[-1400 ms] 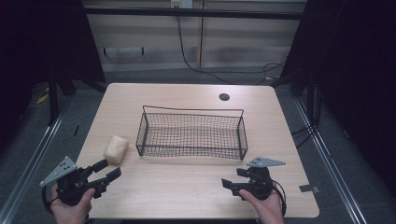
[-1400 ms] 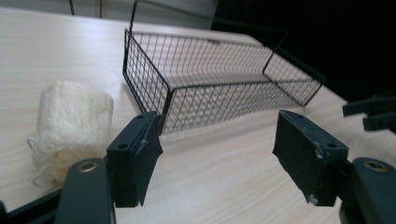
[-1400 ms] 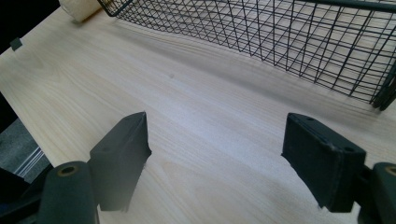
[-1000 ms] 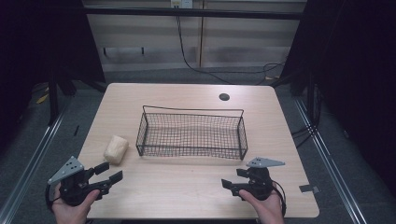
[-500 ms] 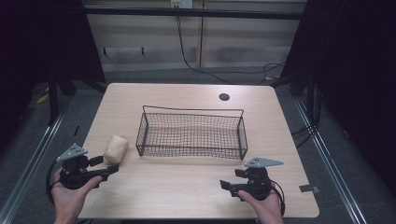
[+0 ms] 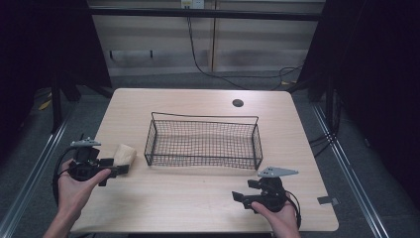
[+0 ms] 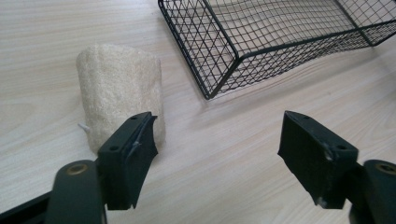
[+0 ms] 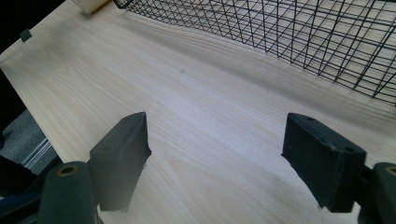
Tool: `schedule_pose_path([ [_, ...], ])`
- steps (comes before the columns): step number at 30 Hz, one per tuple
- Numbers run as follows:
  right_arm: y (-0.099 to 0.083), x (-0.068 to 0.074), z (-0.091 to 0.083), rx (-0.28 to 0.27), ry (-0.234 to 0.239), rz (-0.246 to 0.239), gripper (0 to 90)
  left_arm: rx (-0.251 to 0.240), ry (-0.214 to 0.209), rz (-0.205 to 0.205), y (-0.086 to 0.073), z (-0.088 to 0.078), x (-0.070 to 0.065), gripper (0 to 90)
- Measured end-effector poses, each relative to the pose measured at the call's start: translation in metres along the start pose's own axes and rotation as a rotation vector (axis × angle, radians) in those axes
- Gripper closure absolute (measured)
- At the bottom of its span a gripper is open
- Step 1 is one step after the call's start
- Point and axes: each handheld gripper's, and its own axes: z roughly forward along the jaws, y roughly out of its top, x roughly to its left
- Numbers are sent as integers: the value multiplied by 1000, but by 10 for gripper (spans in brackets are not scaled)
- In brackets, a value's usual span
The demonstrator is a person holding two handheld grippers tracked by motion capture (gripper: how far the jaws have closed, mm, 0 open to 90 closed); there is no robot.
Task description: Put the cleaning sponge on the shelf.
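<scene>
A beige, rough-textured block [image 6: 124,154] lies on the wooden table just left of a black wire basket [image 6: 203,146]. My left gripper [image 6: 115,173] is open at the block's near side. In the left gripper view its left jaw overlaps the near right corner of the block [image 7: 119,88], and bare table shows between the jaws of the left gripper [image 7: 219,149]. The basket's corner [image 7: 224,60] sits ahead and to the right. My right gripper [image 6: 241,199] rests low near the table's front right, open, with only tabletop ahead of the right gripper [image 8: 217,149] and the basket wall [image 8: 289,37] beyond.
A dark round hole [image 6: 237,103] is in the table behind the basket. A small grey tape patch [image 6: 324,200] sits near the front right corner. The table's left edge runs close beside my left hand. Cables trail on the floor behind the table.
My left gripper has moved forward from the table's front left corner up to the beige block. The right gripper has barely shifted. Block and basket have stayed put.
</scene>
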Motion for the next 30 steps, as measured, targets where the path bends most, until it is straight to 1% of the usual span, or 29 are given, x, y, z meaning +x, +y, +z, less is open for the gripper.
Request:
schedule_pose_path([
  [1, 0, 0, 0, 0, 3, 3, 224, 1, -11, -8, 2, 1, 2, 239],
  [2, 0, 0, 0, 2, 3, 1, 224, -1, -9, -18, 4, 1, 5, 217],
  [3, 0, 0, 0, 1, 3, 1, 224, 3, 5, -14, 5, 1, 6, 226],
  [4, 0, 0, 0, 2, 4, 2, 224, 24, 21, -7, 7, 2, 8, 232],
  [6, 0, 0, 0, 3, 3, 3, 224, 32, 14, -16, 11, 2, 12, 241],
  [7, 0, 0, 0, 3, 4, 4, 224, 48, 15, -12, 13, 1, 14, 264],
  [8, 0, 0, 0, 3, 4, 3, 224, 54, 20, -12, 16, 1, 15, 281],
  [9, 0, 0, 0, 4, 5, 3, 224, 63, 25, -12, 18, 1, 16, 274],
  [10, 0, 0, 0, 6, 6, 4, 224, 86, 24, -9, 22, 2, 18, 267],
  [11, 0, 0, 1, 3, 6, 3, 224, 83, 20, -11, 24, 2, 19, 265],
  [13, 0, 0, 1, 4, 6, 2, 224, 100, 53, 5, 29, 2, 22, 256],
  [14, 0, 0, 1, 3, 6, 0, 224, 102, 54, -1, 30, 4, 22, 232],
  [15, 0, 0, 1, 3, 6, 0, 224, 119, 33, -3, 31, 5, 25, 232],
  [16, 0, 0, 1, 3, 5, 0, 224, 137, 31, -5, 33, 7, 27, 235],
  [19, 0, 0, 1, 5, 6, 1, 223, 157, 28, -35, 36, 12, 32, 212],
  [20, 0, 0, 1, 6, 6, 3, 223, 165, 30, -27, 38, 12, 34, 212],
  [21, 0, 0, 1, 7, 7, 3, 224, 175, 28, -40, 39, 14, 36, 213],
  [22, 0, 0, 1, 6, 7, 0, 224, 187, 32, -40, 40, 15, 38, 217],
  [23, 0, 0, 2, 7, 7, 0, 223, 189, 30, -42, 41, 17, 38, 229],
  [24, 0, 0, 2, 7, 8, 0, 223, 214, 21, -38, 42, 19, 40, 234],
  [25, 0, 0, 2, 9, 8, 3, 223, 217, 25, -43, 43, 20, 40, 236],
  [26, 0, 0, 2, 10, 8, 3, 223, 230, 24, -39, 44, 21, 42, 235],
  [28, 0, 1, 2, 11, 10, 3, 223, 235, 42, -54, 45, 23, 43, 228],
  [29, 0, 1, 2, 11, 10, 3, 224, 241, 47, -55, 46, 25, 46, 184],
  [30, 0, 1, 2, 11, 10, 3, 223, 244, 49, -69, 46, 26, 47, 184],
])
